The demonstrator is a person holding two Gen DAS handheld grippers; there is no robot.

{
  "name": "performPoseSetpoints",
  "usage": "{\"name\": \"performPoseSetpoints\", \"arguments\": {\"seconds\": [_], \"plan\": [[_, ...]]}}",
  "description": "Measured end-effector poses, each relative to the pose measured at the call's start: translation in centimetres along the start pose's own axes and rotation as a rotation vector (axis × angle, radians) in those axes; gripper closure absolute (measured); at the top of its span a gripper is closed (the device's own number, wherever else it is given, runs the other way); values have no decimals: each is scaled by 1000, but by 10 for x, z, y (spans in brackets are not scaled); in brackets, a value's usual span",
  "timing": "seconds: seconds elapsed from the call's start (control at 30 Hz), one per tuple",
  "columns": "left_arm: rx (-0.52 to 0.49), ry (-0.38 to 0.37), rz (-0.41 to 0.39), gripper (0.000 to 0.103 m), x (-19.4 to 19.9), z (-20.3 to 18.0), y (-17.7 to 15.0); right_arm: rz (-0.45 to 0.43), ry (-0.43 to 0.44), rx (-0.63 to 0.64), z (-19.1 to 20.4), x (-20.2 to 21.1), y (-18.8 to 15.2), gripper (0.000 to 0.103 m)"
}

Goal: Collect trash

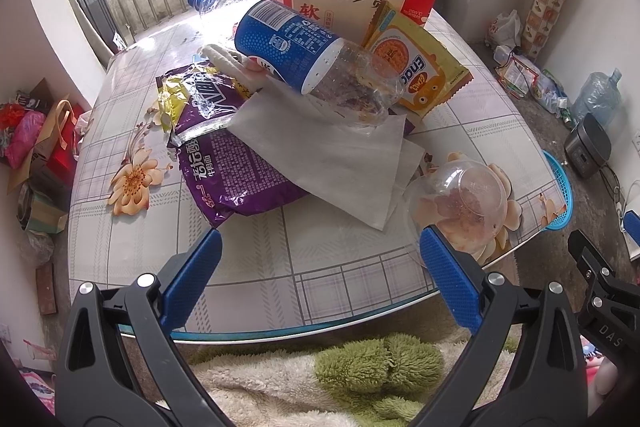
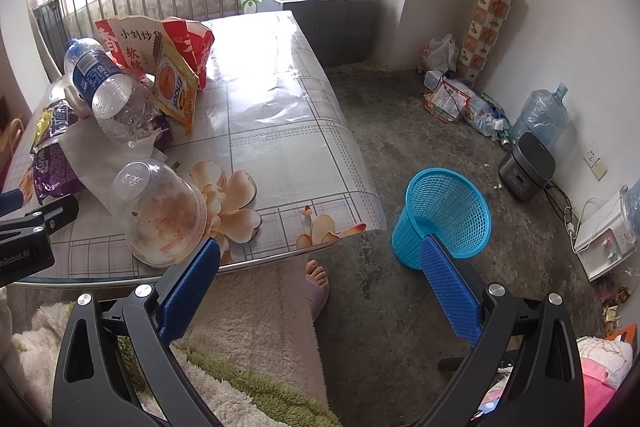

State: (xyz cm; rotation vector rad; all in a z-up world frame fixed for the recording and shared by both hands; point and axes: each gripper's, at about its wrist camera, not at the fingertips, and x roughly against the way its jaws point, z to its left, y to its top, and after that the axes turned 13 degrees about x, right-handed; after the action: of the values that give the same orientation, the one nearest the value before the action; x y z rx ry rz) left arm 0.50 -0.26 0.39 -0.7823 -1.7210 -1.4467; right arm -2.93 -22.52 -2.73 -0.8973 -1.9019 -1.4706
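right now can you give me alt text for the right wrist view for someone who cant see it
The open right gripper hovers past the table edge, above a blue mesh basket on the concrete floor. On the table to the left lie an upturned clear plastic cup, a plastic bottle, snack wrappers and tissue.

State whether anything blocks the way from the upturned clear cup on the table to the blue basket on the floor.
Nothing visible does. The clear cup sits near the table's front edge, and only bare floor surrounds the blue basket.
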Motion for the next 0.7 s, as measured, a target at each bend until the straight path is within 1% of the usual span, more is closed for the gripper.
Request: {"name": "performPoseSetpoints", "arguments": {"seconds": [0.53,0.7], "plan": [[-6,9,10,8,-4,-2,-4,-1,0,-10,-1,0,1,6],[5,9,14,8,-5,1,-4,-18,6,-14,-1,1,1,6]]}}
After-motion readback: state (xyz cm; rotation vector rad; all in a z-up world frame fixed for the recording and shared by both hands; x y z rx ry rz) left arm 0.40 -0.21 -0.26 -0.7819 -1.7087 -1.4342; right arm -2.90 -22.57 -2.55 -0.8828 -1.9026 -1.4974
